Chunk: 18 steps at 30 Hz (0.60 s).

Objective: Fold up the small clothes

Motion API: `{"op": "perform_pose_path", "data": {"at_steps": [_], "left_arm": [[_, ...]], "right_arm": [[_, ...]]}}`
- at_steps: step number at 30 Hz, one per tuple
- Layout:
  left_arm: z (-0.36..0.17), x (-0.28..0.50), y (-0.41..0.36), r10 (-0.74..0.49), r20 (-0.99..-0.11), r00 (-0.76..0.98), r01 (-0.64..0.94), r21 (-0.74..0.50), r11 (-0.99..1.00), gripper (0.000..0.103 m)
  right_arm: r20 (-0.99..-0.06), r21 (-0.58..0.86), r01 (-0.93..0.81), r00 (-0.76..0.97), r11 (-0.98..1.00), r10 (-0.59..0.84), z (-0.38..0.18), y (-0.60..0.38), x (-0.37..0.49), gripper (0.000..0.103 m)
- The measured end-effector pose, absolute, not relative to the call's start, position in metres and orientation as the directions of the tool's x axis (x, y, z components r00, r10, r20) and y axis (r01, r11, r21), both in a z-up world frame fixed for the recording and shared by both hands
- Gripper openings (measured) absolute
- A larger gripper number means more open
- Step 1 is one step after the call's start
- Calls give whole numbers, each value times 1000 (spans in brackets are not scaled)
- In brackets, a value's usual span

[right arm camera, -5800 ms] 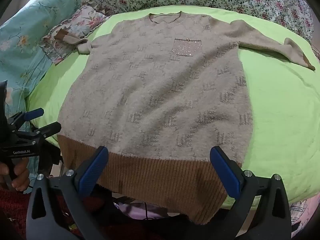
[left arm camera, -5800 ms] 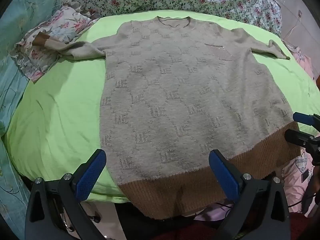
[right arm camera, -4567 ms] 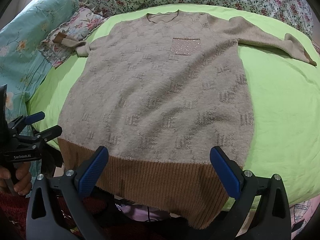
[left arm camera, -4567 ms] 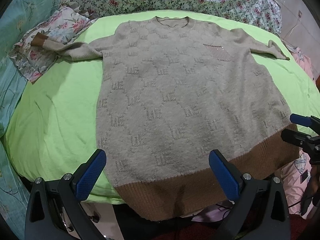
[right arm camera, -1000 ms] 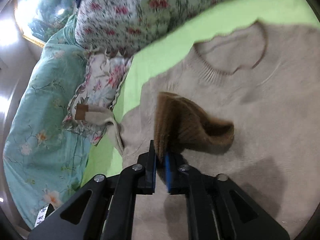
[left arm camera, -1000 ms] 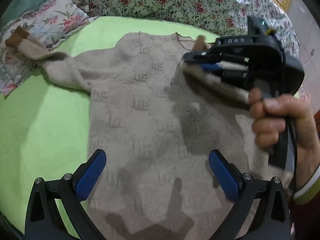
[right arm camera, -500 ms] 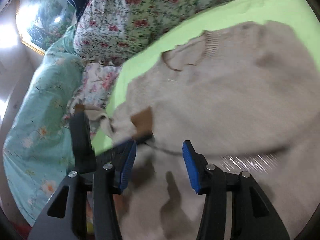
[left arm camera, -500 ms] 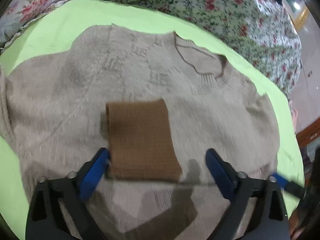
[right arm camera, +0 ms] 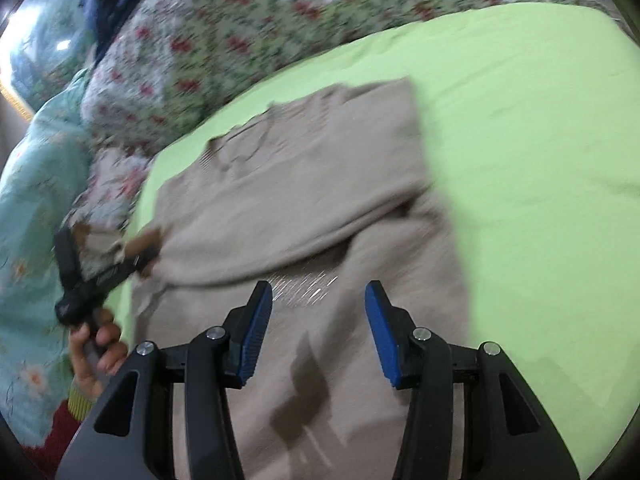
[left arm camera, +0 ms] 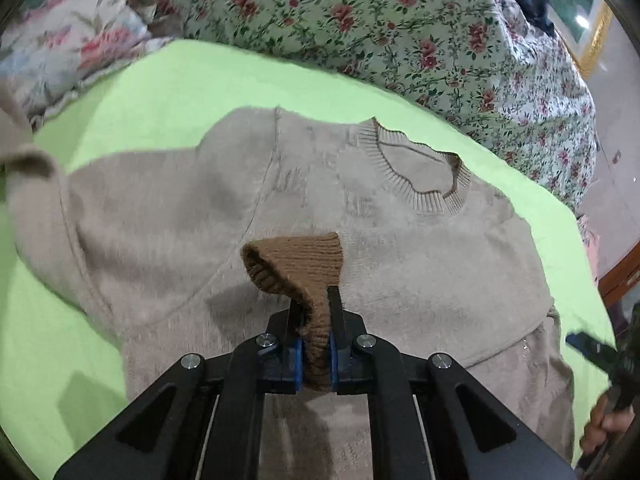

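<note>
Two tongs work the beige sweater (left arm camera: 168, 216) on the green bed (left arm camera: 132, 80): left tongs (left arm camera: 316, 320) have just clamped its brown cuff (left arm camera: 298, 266); right tongs (right arm camera: 318, 328), half-open, hold nothing. Lay that cuff flat, unbunched.

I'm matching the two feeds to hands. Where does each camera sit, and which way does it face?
Left wrist: behind the left gripper, looking down along its jaws at the brown cuff they clamp, on the beige sweater; the person's other hand shows at the right edge.
Right wrist: behind the right gripper, jaws open over the sweater; the left gripper shows at left.
Shared: sweater, cuff, green sheet, floral bedding.
</note>
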<state>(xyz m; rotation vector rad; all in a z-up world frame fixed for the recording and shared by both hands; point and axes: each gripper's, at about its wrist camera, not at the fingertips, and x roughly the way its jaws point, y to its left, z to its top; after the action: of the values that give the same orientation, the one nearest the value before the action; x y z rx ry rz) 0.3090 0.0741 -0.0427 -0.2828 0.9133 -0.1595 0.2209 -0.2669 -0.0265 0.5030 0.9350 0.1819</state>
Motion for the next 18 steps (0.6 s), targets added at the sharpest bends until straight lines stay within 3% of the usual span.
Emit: {"op": "perform_pose_path", "data": {"at_steps": [7, 13, 14, 15, 18], "left_arm": [[-32, 306, 80, -227, -721, 655, 10, -292, 956, 8], [-43, 307, 79, -211, -749, 628, 1, -271, 963, 8], [-44, 307, 79, -210, -753, 623, 0, -269, 963, 8], [-43, 307, 77, -210, -754, 622, 4, -265, 964, 8], [-35, 308, 67, -224, -738, 637, 44, -255, 966, 8]], "right_arm": [[-739, 450, 140, 613, 882, 279, -22, -304, 283, 50], [-813, 421, 164, 503, 892, 292, -66, -295, 336, 50], [-820, 419, 152, 488, 895, 301, -72, -291, 339, 42], [-820, 407, 126, 487, 905, 302, -72, -287, 340, 12], [-791, 411, 93, 532, 907, 303, -52, -293, 331, 12]]}}
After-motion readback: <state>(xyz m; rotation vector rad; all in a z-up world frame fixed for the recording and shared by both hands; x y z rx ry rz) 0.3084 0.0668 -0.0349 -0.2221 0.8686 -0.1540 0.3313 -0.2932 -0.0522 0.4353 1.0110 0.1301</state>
